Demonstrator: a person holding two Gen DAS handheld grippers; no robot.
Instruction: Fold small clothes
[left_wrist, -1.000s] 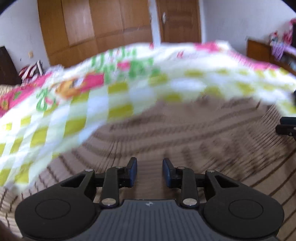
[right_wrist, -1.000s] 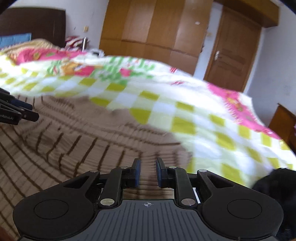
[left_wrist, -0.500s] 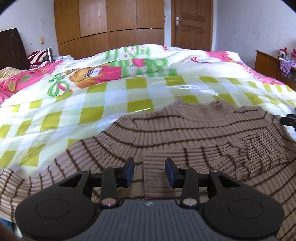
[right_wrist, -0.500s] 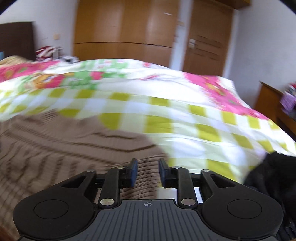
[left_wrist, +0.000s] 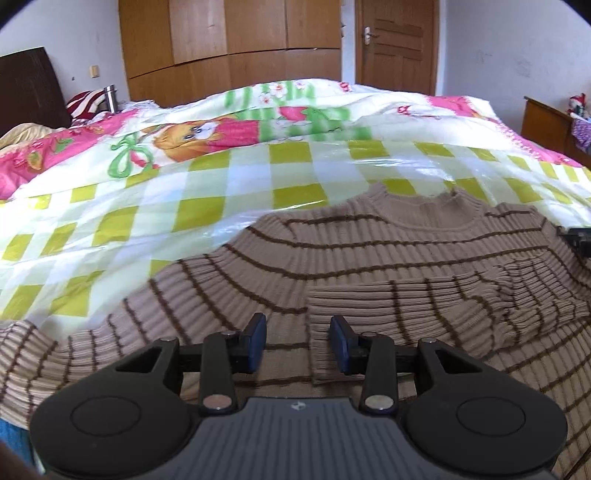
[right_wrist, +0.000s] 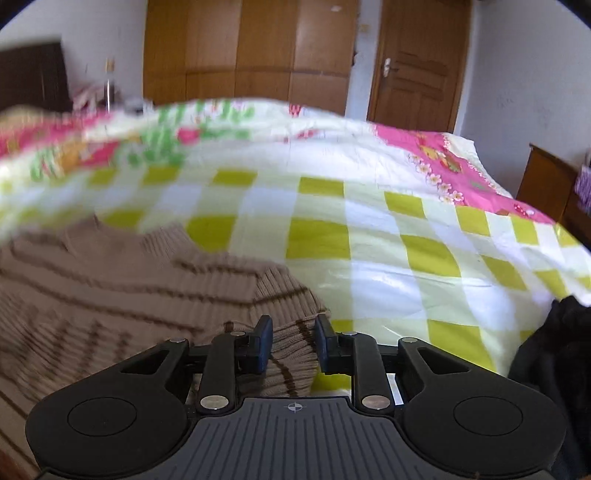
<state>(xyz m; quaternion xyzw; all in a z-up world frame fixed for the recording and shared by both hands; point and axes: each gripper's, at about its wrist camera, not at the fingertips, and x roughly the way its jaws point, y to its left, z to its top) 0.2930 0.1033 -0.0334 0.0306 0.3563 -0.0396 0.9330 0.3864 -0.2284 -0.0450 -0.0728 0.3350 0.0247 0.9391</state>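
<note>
A tan sweater with brown stripes (left_wrist: 369, 258) lies flat on the checked bedspread (left_wrist: 184, 206), collar away from me. One sleeve is folded across its chest, and the cuff (left_wrist: 317, 332) ends between the jaws of my left gripper (left_wrist: 299, 341), which stands open just above the knit. In the right wrist view the sweater (right_wrist: 129, 288) fills the left side. My right gripper (right_wrist: 293, 343) is at its right edge, open, with a fold of the knit lying between the pads. The tip of the right gripper (left_wrist: 580, 240) shows at the sweater's far right.
A black garment (right_wrist: 554, 354) lies on the bed to the right of my right gripper. A wooden cabinet (left_wrist: 546, 122) stands right of the bed, with a wardrobe (left_wrist: 229, 44) and a door (left_wrist: 399, 40) behind. A dark headboard (left_wrist: 29, 92) is at the far left.
Both grippers' jaws have widened. The left view has steadied over the sweater with the sleeve folded across. The right view has swung right, to the sweater's right edge.
</note>
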